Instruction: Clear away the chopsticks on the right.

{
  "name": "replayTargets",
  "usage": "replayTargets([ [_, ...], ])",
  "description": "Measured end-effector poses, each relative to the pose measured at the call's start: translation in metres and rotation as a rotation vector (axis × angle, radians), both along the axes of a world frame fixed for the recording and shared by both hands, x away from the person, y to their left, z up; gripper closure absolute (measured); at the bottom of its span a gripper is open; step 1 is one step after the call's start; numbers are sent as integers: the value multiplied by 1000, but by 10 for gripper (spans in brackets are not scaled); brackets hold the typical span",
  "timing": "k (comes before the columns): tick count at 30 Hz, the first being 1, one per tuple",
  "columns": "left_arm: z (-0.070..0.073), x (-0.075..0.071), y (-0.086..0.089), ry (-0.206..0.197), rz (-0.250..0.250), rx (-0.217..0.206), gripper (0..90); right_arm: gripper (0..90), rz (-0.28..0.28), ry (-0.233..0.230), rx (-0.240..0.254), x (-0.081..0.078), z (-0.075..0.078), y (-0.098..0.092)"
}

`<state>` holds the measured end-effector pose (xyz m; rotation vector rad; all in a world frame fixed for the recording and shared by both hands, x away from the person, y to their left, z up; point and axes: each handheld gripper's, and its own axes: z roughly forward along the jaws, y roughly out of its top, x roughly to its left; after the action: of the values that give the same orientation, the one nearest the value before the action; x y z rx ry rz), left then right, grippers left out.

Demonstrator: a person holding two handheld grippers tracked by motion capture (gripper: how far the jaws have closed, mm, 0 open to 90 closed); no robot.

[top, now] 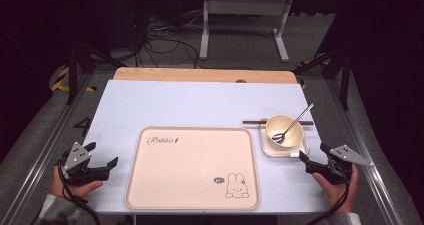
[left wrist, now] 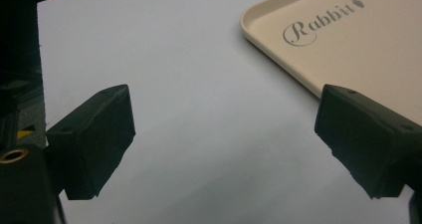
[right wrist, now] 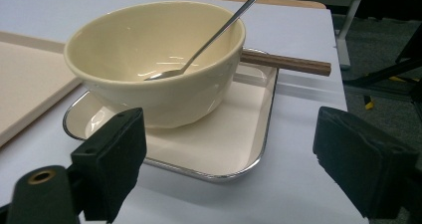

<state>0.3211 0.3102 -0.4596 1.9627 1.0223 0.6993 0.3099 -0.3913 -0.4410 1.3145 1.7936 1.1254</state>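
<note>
Start position, nothing gripped. Left gripper point(top: 102, 155) wide open, empty, beside tray point(top: 150, 185). Right gripper point(top: 312, 153) wide open, empty, facing bowl point(right wrist: 149, 59) with spoon point(right wrist: 209, 40) on small dish point(right wrist: 239, 134). Likely next: closing in on dish rim, keeping bowl level.

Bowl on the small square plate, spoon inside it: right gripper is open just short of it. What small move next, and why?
Probably ease the right gripper forward toward the near edge of the square plate. Its jaws stand open and empty just short of that edge, and the bowl with the spoon rides on the plate, so gripping the plate might carry all of them toward the empty tray.
</note>
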Motion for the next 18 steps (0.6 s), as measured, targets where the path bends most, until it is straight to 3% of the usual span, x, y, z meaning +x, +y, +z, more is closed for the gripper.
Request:
replayTargets([
  [4, 1, -2, 1, -12, -2, -24, 122, 156, -31, 8, -2, 1, -1, -2],
  [13, 0, -6, 1, -19, -39, -18, 160, 238, -43, -9, 0, 6, 1, -3],
  [16, -2, -6, 0, -14, -42, -13, 175, 346, -81, -10, 2, 5, 2, -7],
  [17, -2, -6, 0, -14, -42, -13, 175, 346, -81, -10, 2, 5, 2, -7],
  [18, -2, -6, 0, -12, -36, -9, 175, 435, -77, -12, 11, 5, 2, -8],
])
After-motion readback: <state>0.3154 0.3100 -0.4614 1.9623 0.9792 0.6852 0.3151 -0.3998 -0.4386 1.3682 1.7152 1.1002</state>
